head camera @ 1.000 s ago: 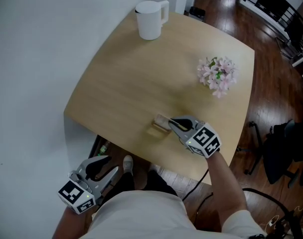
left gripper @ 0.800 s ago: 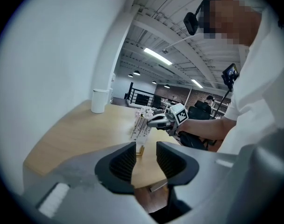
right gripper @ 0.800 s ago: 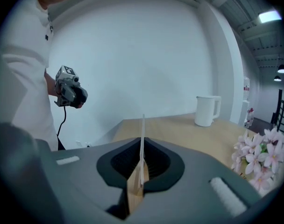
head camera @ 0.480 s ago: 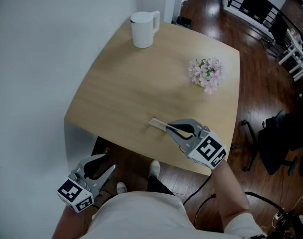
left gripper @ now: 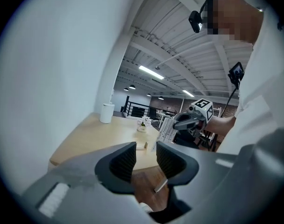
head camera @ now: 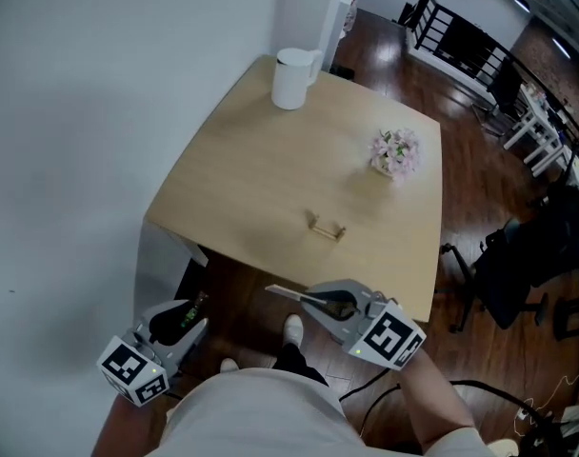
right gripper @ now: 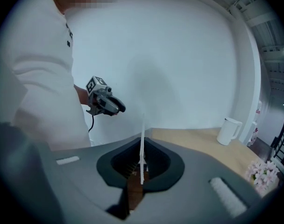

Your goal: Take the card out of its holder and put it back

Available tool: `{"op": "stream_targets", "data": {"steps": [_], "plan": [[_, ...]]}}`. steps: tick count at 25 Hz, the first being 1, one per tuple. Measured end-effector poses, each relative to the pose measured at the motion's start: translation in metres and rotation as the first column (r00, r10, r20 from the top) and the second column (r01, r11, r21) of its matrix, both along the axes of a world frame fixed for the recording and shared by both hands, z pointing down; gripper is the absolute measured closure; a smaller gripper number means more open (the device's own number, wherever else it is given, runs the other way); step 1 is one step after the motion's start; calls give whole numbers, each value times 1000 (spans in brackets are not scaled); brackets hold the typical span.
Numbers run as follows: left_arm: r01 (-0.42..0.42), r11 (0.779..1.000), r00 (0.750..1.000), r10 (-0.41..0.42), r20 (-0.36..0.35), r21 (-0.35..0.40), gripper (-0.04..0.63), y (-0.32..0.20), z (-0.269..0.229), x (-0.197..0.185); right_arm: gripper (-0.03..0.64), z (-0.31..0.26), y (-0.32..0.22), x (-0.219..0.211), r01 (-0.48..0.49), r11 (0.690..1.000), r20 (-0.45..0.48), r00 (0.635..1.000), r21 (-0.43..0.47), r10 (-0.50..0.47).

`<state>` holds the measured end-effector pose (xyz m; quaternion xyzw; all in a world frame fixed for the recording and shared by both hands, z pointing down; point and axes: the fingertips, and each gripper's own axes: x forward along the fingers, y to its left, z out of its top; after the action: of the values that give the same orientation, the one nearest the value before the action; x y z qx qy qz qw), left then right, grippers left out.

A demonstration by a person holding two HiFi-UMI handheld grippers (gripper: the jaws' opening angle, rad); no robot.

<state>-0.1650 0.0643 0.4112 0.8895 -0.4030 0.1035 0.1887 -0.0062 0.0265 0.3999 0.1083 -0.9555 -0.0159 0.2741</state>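
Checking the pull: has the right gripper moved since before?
Yes: right gripper, holding the card, drew back from the holder, past the table edge.

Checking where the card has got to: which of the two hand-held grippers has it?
The right hand-held gripper: its jaws pinch the thin white card; the left hand-held gripper is open and empty.

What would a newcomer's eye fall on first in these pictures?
The thin white card, clamped in the right gripper, is held out past the table's near edge, apart from its empty holder on the table. A white jug stands at the far corner, and pink flowers sit near the right edge.
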Motion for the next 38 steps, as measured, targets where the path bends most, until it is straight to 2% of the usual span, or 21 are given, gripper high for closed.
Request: {"op": "stream_targets", "data": {"steps": [5, 9, 13, 18, 22, 27, 32, 38], "plan": [[-28, 1000, 1000, 28, -9, 1, 449, 45, 9, -36, 595, 6, 77, -43, 0, 999, -2, 1000, -41, 0], [-69, 998, 998, 69, -4, -4, 453, 73, 17, -45, 595, 3, 117, -60, -22, 998, 12, 1000, -52, 23], [-95, 995, 995, 95, -26, 10, 466, 84, 15, -45, 595, -4, 134, -60, -45, 998, 17, 999, -53, 46], [-120, 992, 992, 122, -39, 42, 462, 89, 11, -37, 595, -8, 130, -49, -72, 997, 32, 997, -34, 73], [-136, 989, 990, 138, -39, 48, 462, 85, 7, -29, 595, -11, 100, -29, -105, 994, 59, 993, -17, 106], [-117, 992, 992, 119, -34, 38, 462, 62, 10, -17, 595, -3, 34, 13, -175, 985, 76, 982, -3, 175], [-72, 997, 996, 74, -41, 31, 462, 25, 10, 3, 595, 8, -46, 62, -213, 977, 59, 975, 16, 212], [-36, 999, 999, 38, -34, 36, 462, -18, 4, 36, 595, 28, -125, 102, -213, 977, 31, 977, 5, 213]]}}
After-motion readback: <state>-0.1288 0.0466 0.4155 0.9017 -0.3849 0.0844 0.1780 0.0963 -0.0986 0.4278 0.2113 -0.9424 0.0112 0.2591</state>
